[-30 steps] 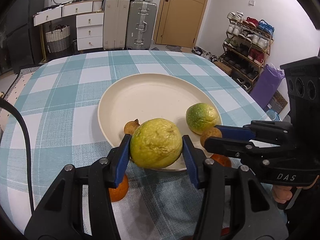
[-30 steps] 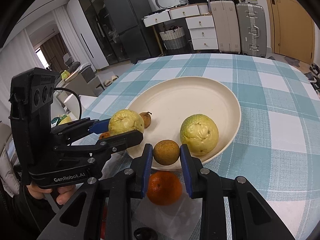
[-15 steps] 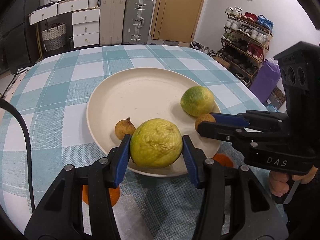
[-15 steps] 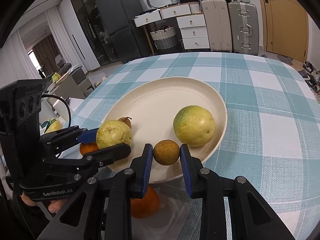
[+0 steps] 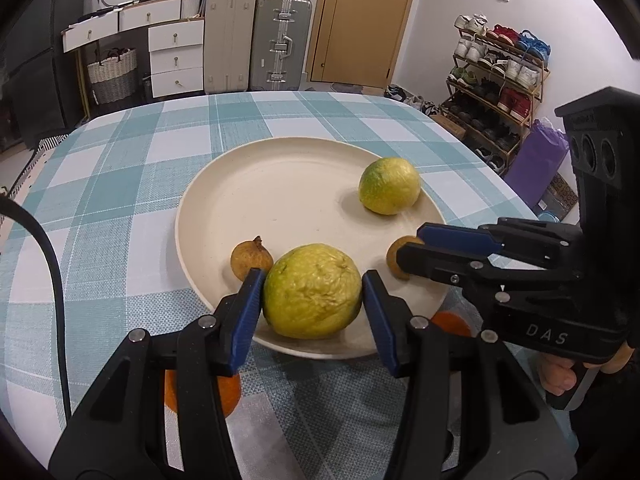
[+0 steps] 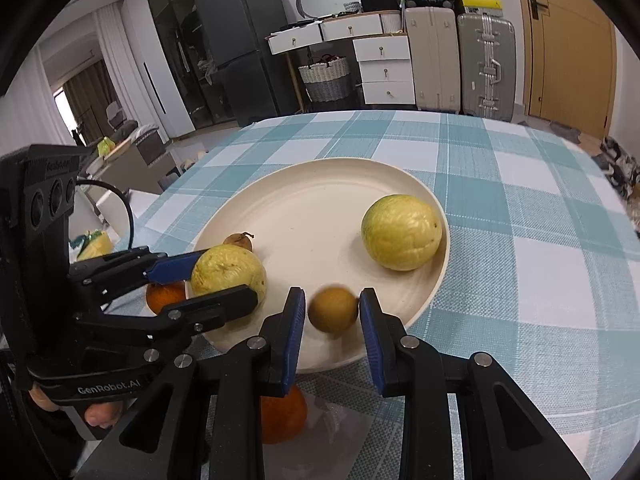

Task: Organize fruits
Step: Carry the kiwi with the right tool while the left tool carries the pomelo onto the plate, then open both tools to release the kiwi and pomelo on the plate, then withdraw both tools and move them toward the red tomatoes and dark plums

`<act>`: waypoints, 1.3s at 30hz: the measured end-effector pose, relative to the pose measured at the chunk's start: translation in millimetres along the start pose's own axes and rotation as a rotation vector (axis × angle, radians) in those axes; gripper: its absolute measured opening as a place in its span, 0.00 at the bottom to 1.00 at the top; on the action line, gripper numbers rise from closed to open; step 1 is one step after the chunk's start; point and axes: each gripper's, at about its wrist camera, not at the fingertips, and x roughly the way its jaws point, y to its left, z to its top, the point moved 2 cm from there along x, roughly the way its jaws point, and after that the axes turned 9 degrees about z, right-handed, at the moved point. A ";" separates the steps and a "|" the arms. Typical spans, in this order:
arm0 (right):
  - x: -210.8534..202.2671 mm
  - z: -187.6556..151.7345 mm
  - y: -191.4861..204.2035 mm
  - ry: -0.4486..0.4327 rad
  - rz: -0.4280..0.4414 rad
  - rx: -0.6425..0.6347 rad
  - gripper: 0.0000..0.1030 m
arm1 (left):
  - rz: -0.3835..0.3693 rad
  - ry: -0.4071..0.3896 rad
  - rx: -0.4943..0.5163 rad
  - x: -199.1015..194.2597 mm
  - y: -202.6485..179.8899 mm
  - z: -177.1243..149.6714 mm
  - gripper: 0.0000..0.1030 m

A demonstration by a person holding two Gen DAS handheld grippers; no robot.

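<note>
- My right gripper has just been easing open; the small brown fruit between its pads is blurred, contact unclear
- My left gripper clamps a yellow-green guava over the plate rim
- Two guavas; two oranges, half hidden beneath my tools

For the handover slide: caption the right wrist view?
Right gripper releasing small brown fruit onto the plate.

The small brown fruit is motion-blurred; 1 orange sits half hidden behind gripper fingers.
</note>
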 end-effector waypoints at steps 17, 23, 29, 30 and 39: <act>-70.8 -31.6 14.5 -0.068 -0.028 0.016 1.00 | 0.062 -0.098 -0.017 -84.8 12.3 -27.6 0.94; -82.0 -49.8 23.0 -0.056 -0.022 0.013 1.00 | 0.092 -0.131 -0.034 -114.2 16.3 -42.7 0.99; -84.6 -65.9 31.0 -0.031 -0.029 -0.004 1.00 | 0.095 -0.124 -0.028 -128.9 12.6 -58.9 0.99; -84.7 -67.0 31.5 -0.028 -0.028 -0.003 1.00 | 0.096 -0.120 -0.024 -130.2 11.2 -61.5 0.99; -77.9 -77.5 40.1 0.023 -0.033 -0.031 1.00 | 0.105 -0.081 -0.006 -129.6 7.0 -82.1 0.99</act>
